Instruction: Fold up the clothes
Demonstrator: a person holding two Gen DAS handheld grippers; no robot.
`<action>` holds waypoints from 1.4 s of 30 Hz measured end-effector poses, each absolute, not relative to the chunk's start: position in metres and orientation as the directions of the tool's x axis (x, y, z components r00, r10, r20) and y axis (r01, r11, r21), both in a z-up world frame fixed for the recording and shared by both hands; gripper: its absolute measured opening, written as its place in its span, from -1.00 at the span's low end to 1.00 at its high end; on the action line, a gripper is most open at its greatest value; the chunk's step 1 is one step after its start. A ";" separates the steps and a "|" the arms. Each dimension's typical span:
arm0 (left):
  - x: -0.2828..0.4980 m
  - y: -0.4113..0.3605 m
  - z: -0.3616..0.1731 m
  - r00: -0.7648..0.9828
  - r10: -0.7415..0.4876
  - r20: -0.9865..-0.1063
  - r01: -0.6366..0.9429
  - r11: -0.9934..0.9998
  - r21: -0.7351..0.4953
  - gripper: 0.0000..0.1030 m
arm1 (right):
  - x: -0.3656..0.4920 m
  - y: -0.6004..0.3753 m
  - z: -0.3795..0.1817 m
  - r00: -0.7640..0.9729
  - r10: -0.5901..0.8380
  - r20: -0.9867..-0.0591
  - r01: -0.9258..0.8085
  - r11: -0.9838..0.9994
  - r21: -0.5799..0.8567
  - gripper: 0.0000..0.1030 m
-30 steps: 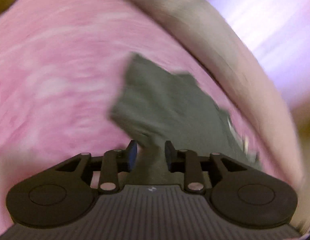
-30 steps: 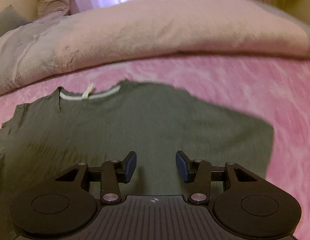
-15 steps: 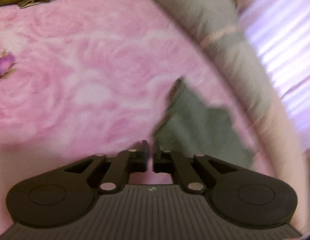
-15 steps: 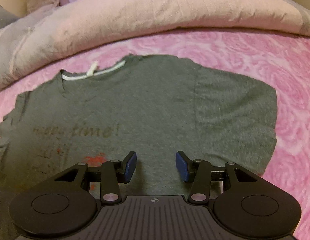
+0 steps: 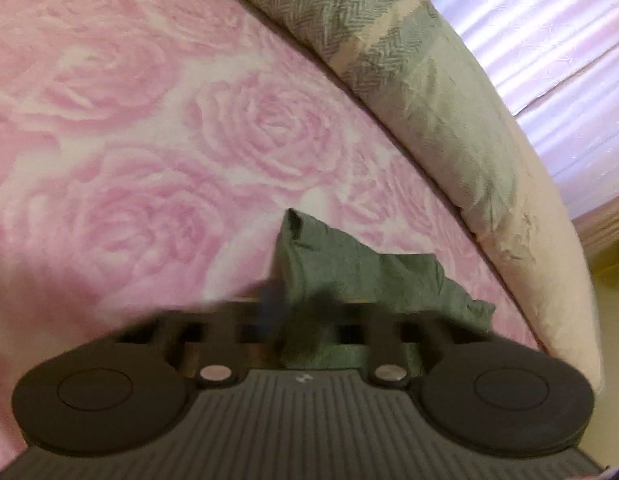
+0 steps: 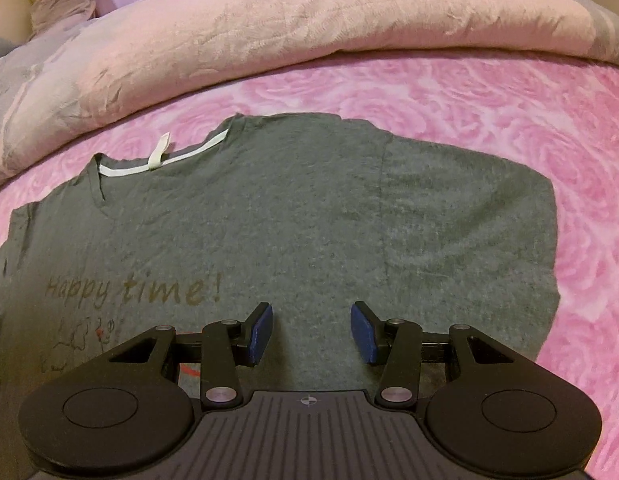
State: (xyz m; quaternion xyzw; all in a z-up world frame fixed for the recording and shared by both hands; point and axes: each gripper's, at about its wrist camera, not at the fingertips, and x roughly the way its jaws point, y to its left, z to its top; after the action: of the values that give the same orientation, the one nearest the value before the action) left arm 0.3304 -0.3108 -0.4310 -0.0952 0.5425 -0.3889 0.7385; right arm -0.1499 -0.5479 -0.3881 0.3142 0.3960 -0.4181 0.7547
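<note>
Grey T-shirt (image 6: 309, 220) flat on pink bed (image 6: 549, 112); right tool (image 6: 311, 330) open above it; left tool (image 5: 305, 316) blurred, grip unclear.

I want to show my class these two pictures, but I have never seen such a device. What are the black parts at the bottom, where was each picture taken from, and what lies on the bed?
The black parts are hand-held two-finger grippers, each with its own camera looking along its fingers. The right gripper hangs open above a grey T-shirt, spread flat on a pink rose-patterned bedspread, holding nothing. The left gripper is blurred; a bunched part of the grey cloth sits between its fingers, but whether they grip it cannot be told. A rolled duvet lies behind.
</note>
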 end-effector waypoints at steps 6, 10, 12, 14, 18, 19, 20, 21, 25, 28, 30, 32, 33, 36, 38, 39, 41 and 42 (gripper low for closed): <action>0.279 -0.330 -0.388 0.271 -0.676 -0.686 0.663 0.647 -0.376 -1.00 | -0.157 -0.554 -0.390 0.319 -0.393 -0.862 0.890 0.436 0.131 -0.08; 0.215 -0.373 -0.361 0.268 -0.699 -0.663 0.830 0.516 -0.209 -1.00 | -0.162 -0.558 -0.387 0.315 -0.406 -0.858 0.898 0.419 0.132 -0.08; 0.182 -0.395 -0.347 0.262 -0.711 -0.652 0.892 0.437 -0.118 -1.00 | -0.166 -0.558 -0.386 0.314 -0.410 -0.856 0.901 0.413 0.133 -0.08; 0.152 -0.419 -0.356 0.208 -0.683 -0.701 0.933 0.354 -0.068 -1.00 | -0.169 -0.558 -0.384 0.313 -0.414 -0.855 0.904 0.407 0.134 -0.08; 0.119 -0.449 -0.402 0.116 -0.519 -0.847 0.949 0.310 -0.060 -0.74 | -0.176 -0.558 -0.381 0.310 -0.421 -0.852 0.908 0.395 0.136 -0.08; 0.119 -0.445 -0.403 0.106 -0.516 -0.850 0.944 0.321 -0.077 -0.74 | -0.178 -0.558 -0.380 0.310 -0.423 -0.852 0.910 0.392 0.136 -0.08; 0.120 -0.437 -0.400 0.097 -0.529 -0.843 0.935 0.339 -0.106 -0.66 | -0.180 -0.558 -0.379 0.309 -0.424 -0.851 0.911 0.389 0.137 -0.08; 0.124 -0.425 -0.391 0.074 -0.565 -0.822 0.922 0.354 -0.160 -0.53 | -0.185 -0.557 -0.378 0.310 -0.430 -0.848 0.913 0.384 0.139 -0.08; 0.141 -0.382 -0.356 0.100 -0.680 -0.726 0.870 0.414 -0.268 -0.93 | -0.213 -0.553 -0.372 0.312 -0.431 -0.846 0.929 0.327 0.176 -0.08; 0.158 -0.368 -0.355 0.206 -0.653 -0.729 0.842 0.498 -0.208 -1.00 | -0.235 -0.547 -0.372 0.307 -0.419 -0.854 0.942 0.258 0.213 -0.08; 0.175 -0.364 -0.360 0.203 -0.643 -0.739 0.797 0.546 -0.257 -1.00 | -0.246 -0.543 -0.374 0.300 -0.406 -0.863 0.949 0.218 0.228 -0.08; 0.192 -0.362 -0.367 0.179 -0.649 -0.740 0.745 0.580 -0.329 -0.89 | -0.254 -0.539 -0.374 0.305 -0.399 -0.865 0.950 0.194 0.246 -0.08; 0.196 -0.362 -0.369 0.177 -0.653 -0.737 0.729 0.590 -0.347 -0.81 | -0.257 -0.538 -0.374 0.307 -0.397 -0.865 0.950 0.189 0.250 -0.08; 0.208 -0.353 -0.374 0.130 -0.661 -0.739 0.731 0.567 -0.378 -0.43 | -0.266 -0.535 -0.371 0.299 -0.397 -0.868 0.951 0.192 0.241 -0.08; 0.215 -0.353 -0.383 0.066 -0.658 -0.750 0.752 0.527 -0.396 -0.32 | -0.271 -0.534 -0.370 0.296 -0.398 -0.868 0.953 0.190 0.238 -0.08; 0.218 -0.355 -0.388 0.042 -0.649 -0.759 0.767 0.508 -0.393 -0.30 | -0.273 -0.534 -0.370 0.294 -0.398 -0.869 0.953 0.188 0.236 -0.08; 0.219 -0.358 -0.391 -0.009 -0.638 -0.770 0.806 0.451 -0.383 -0.30 | -0.276 -0.533 -0.371 0.286 -0.397 -0.872 0.956 0.186 0.229 -0.08; 0.219 -0.361 -0.394 -0.027 -0.629 -0.777 0.827 0.423 -0.371 -0.37 | -0.277 -0.533 -0.371 0.281 -0.397 -0.874 0.957 0.186 0.223 -0.08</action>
State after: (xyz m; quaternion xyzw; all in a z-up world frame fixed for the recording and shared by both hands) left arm 0.2191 -0.3612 -0.3939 0.1017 0.4849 -0.5274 0.6902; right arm -0.2775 -0.5330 -0.3710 0.4071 0.3437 -0.4912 0.6891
